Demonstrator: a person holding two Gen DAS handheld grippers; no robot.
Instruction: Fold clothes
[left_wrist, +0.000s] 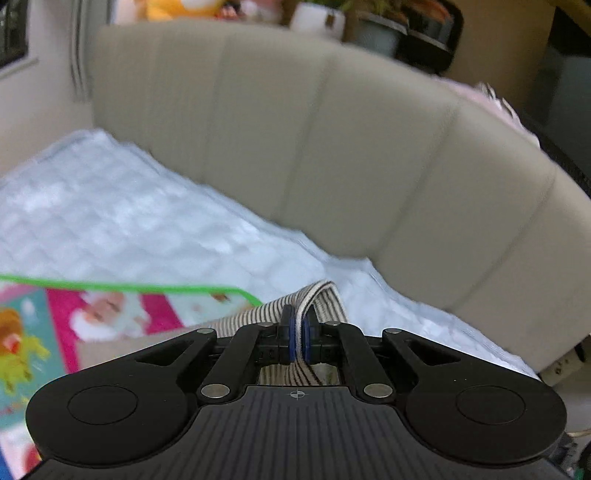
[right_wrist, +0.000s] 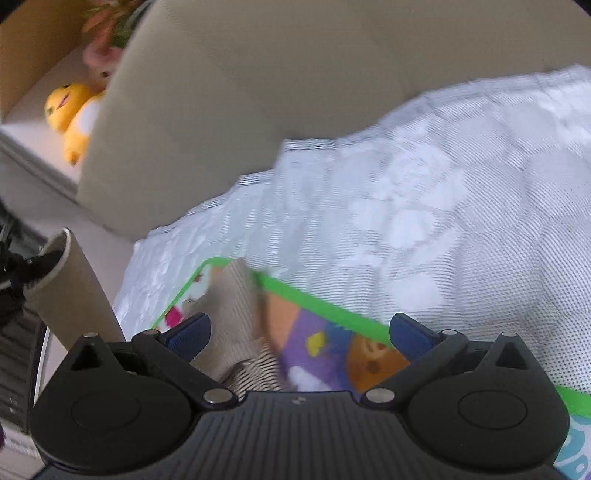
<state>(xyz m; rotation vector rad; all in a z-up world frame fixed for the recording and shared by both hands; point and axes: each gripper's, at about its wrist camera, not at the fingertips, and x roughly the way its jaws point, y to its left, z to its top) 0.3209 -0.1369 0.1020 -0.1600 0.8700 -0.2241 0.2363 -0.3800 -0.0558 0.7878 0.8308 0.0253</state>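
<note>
A beige garment with thin dark stripes (left_wrist: 321, 295) lies on a colourful cartoon mat (left_wrist: 110, 317) on a white quilted bed. My left gripper (left_wrist: 298, 336) is shut on a fold of the striped garment, which loops up between the blue pads. In the right wrist view the garment (right_wrist: 236, 314) lies bunched on the mat (right_wrist: 332, 350) near its green-edged corner. My right gripper (right_wrist: 299, 332) is open above it, jaws wide apart, holding nothing.
A beige padded headboard (left_wrist: 332, 147) curves behind the white quilted bed (left_wrist: 110, 214). A yellow plush toy (right_wrist: 70, 110) sits on a ledge behind the headboard. A cardboard tube (right_wrist: 70, 291) stands beside the bed at the left. Potted plants (left_wrist: 321, 18) stand behind the headboard.
</note>
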